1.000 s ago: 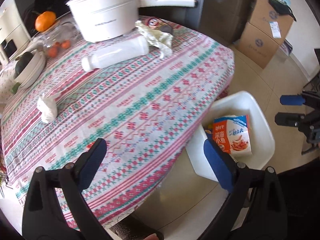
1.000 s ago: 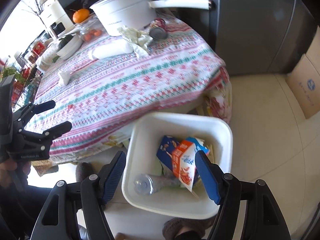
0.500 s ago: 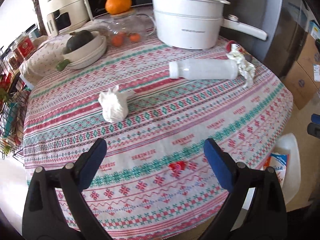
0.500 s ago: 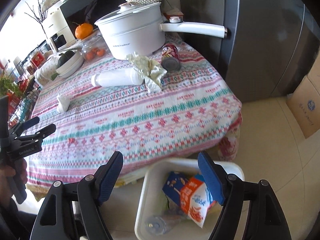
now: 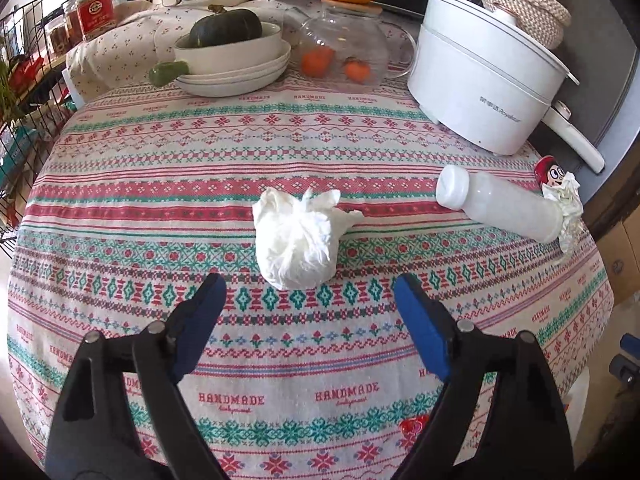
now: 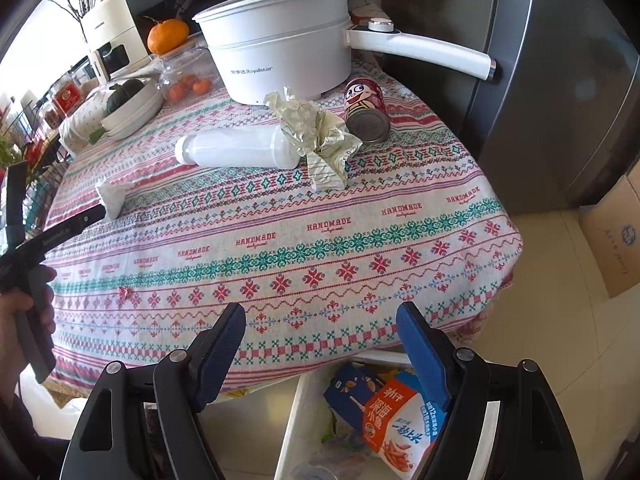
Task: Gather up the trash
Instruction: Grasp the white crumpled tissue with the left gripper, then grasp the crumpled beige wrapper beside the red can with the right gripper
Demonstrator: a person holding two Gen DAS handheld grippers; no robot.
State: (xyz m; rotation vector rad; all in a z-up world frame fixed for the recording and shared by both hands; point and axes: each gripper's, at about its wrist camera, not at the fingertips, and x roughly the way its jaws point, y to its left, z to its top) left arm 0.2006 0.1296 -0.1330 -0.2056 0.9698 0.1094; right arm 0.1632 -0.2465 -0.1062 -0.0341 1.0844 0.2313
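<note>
A crumpled white tissue (image 5: 298, 240) lies mid-table, just ahead of my open, empty left gripper (image 5: 310, 304). It also shows in the right wrist view (image 6: 112, 196), by the left gripper's tip (image 6: 80, 218). A white plastic bottle (image 5: 500, 208) (image 6: 236, 150) lies on its side beside crumpled paper (image 6: 320, 136) and a red can (image 6: 366, 108). A small red wrapper (image 5: 414, 438) (image 6: 125, 292) lies near the front edge. My right gripper (image 6: 320, 336) is open and empty above the table's edge and the white bin (image 6: 292, 432), which holds snack packets (image 6: 396, 420).
A white electric pot (image 6: 280, 52) with a long handle (image 6: 424, 50) stands at the back, with a glass jar of oranges (image 5: 344, 52) and stacked bowls holding a squash (image 5: 228, 56). A wire rack (image 5: 24, 80) stands left. Cardboard boxes (image 6: 616, 236) sit on the floor right.
My left gripper has swung from the bin toward the table middle and closed in on the tissue. My right gripper has lifted from over the bin toward the table edge.
</note>
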